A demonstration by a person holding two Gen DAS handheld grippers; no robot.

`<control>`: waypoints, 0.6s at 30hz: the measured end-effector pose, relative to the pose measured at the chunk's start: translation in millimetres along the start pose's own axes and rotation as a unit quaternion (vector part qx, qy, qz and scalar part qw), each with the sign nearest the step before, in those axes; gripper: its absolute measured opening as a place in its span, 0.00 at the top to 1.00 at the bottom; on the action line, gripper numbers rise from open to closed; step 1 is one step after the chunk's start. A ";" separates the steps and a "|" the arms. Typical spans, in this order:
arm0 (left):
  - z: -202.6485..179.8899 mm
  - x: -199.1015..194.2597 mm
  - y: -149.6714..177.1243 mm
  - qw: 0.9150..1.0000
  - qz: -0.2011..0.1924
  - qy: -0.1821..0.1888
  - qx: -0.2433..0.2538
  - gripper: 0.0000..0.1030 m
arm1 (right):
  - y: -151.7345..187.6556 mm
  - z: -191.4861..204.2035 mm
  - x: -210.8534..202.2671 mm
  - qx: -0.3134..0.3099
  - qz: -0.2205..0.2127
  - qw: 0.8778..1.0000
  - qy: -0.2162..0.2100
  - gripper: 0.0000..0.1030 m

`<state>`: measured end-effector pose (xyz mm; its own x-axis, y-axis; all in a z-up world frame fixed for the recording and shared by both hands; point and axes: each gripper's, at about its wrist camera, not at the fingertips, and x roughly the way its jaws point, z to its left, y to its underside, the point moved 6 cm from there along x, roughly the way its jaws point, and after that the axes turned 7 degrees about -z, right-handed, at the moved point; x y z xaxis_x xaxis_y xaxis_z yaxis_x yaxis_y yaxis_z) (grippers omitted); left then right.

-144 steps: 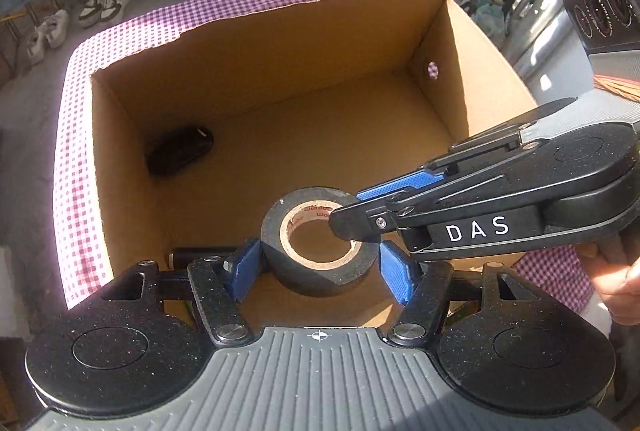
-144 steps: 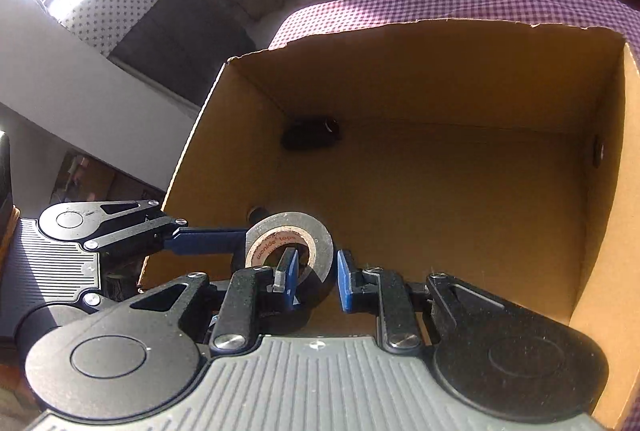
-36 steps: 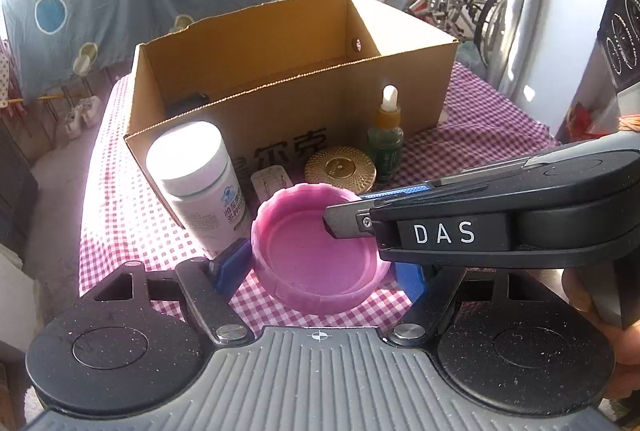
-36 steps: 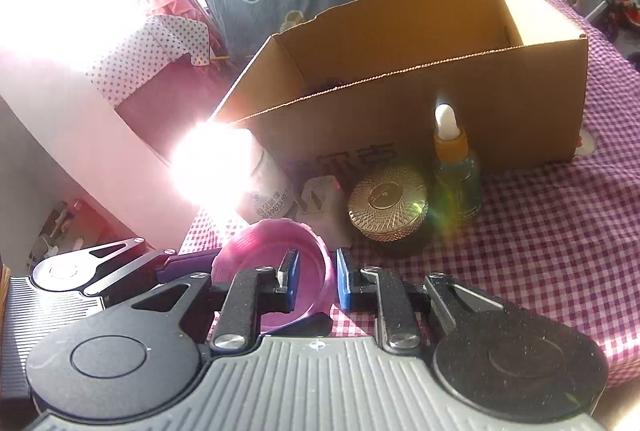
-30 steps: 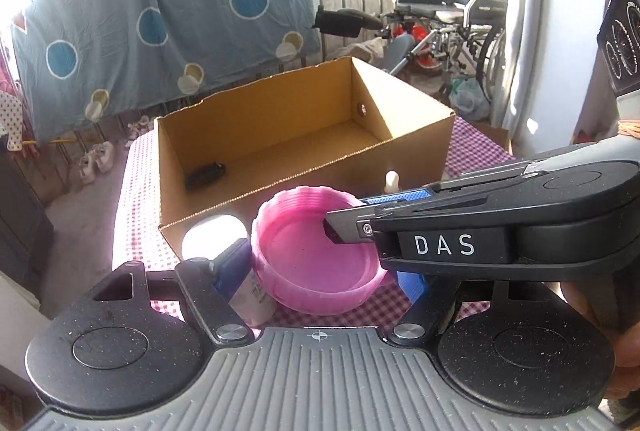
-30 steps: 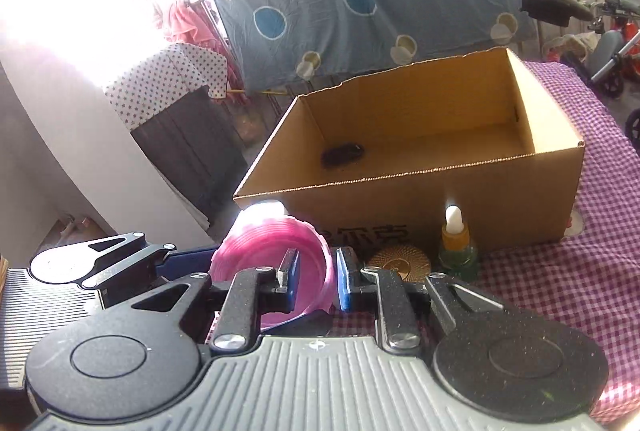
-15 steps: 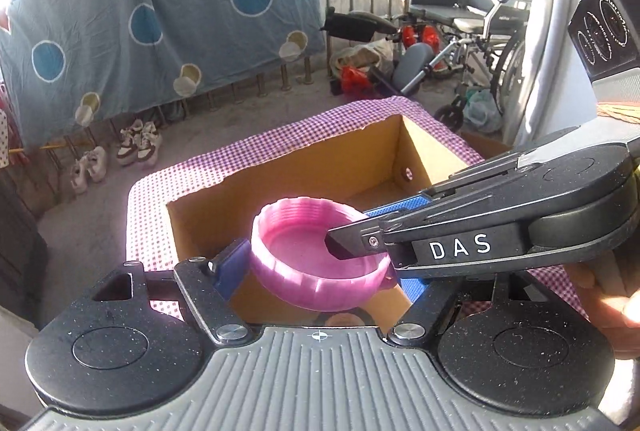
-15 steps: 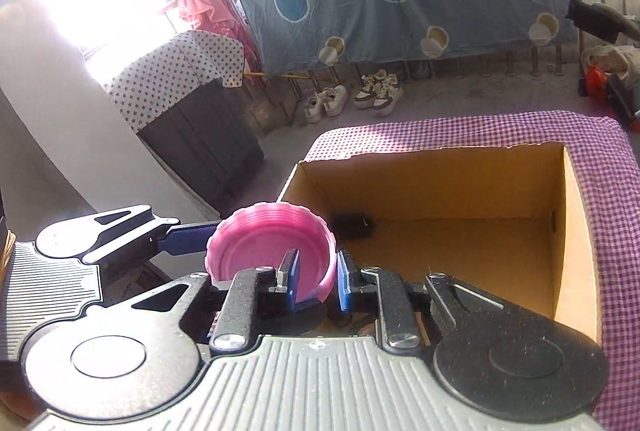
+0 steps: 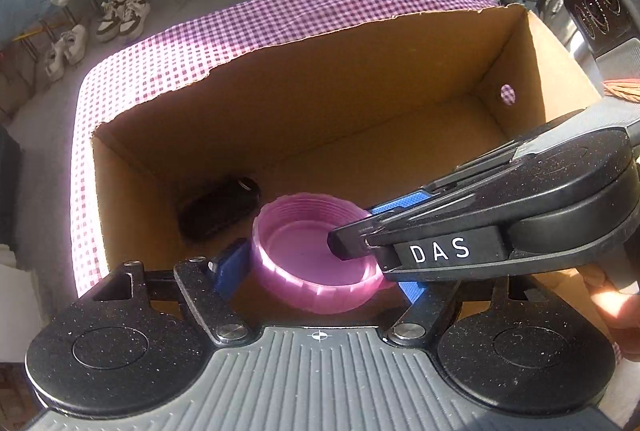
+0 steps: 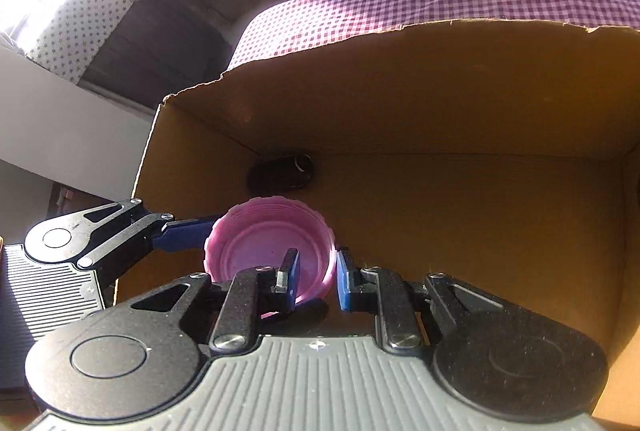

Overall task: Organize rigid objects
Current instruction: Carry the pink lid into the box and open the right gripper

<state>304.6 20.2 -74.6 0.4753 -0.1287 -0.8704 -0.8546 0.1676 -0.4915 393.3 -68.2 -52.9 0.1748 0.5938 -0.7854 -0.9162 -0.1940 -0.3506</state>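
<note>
Gripping the pink lid [image 9: 316,263] across its width with my left gripper [image 9: 316,271] while my right gripper [image 10: 316,281] pinches its rim, I hold it open-side up inside the cardboard box [image 9: 320,119], toward the near-left corner beside the black case [image 9: 218,209].

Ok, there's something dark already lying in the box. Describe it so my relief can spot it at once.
Look into the open cardboard box on the purple checked cloth, at its far left corner. On the floor there lies a small dark oblong object with a metal ring at one end, just beyond the pink lid; it is the only black item.
</note>
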 end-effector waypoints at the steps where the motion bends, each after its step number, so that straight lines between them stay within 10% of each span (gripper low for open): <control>1: 2.9 3.5 -0.3 1.000 0.009 -0.003 0.002 0.27 | -3.2 -1.3 6.6 -0.001 0.005 1.000 0.002 0.79; 10: 3.7 8.9 0.4 0.999 0.026 -0.018 0.023 0.24 | -6.7 -4.8 24.0 0.021 0.021 1.000 -0.009 0.76; 18: -3.6 -12.7 0.9 1.000 0.011 -0.016 0.021 0.20 | -6.7 -2.5 2.2 0.025 -0.013 1.000 -0.011 0.51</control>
<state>297.0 18.4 -63.8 0.4634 -0.0937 -0.8812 -0.8556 0.2115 -0.4725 400.7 -67.5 -53.6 0.1910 0.6158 -0.7644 -0.9283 -0.1396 -0.3445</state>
